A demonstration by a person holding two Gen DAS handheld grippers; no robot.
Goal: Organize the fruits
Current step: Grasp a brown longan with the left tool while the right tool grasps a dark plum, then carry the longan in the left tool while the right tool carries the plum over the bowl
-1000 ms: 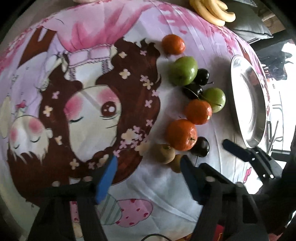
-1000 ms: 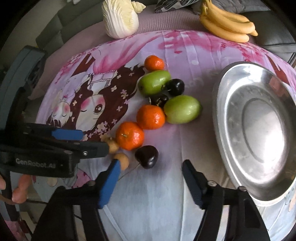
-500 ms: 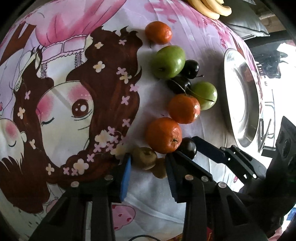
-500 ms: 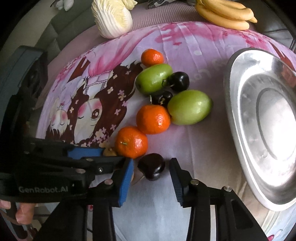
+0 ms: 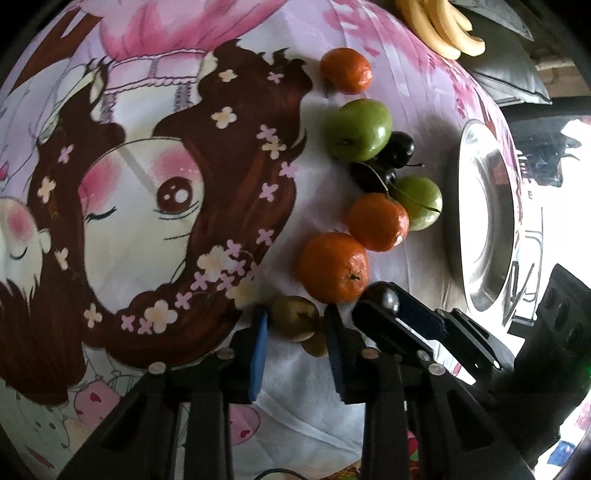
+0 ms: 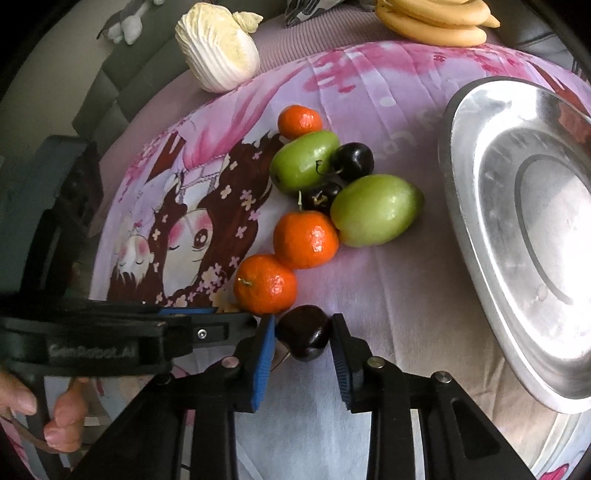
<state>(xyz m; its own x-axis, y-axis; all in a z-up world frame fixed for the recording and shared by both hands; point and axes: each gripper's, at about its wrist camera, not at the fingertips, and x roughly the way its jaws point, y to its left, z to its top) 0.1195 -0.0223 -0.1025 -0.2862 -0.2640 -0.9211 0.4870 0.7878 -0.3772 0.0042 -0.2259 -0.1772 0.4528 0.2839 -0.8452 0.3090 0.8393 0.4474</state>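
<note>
A row of fruit lies on the cartoon-print cloth: oranges [image 6: 305, 239], green fruits [image 6: 375, 209] and dark cherries [image 6: 351, 161]. My left gripper [image 5: 295, 325] is closed around a small brown-green fruit [image 5: 294, 314], with a second small brown fruit [image 5: 316, 344] just behind it. My right gripper [image 6: 303, 334] is closed around a dark cherry [image 6: 304, 336] beside the nearest orange [image 6: 265, 283]. The right gripper also shows in the left wrist view [image 5: 399, 314]. A silver plate [image 6: 476, 177] lies to the right, empty.
A bunch of bananas [image 6: 436, 22] and a napa cabbage [image 6: 218, 55] lie at the far edge. A grey sofa runs behind. The person's hand [image 6: 59, 424] holds the left gripper's handle at lower left.
Both grippers moved forward onto the fruit row and their jaws narrowed, the left around the small brown-green fruit, the right around the dark cherry.
</note>
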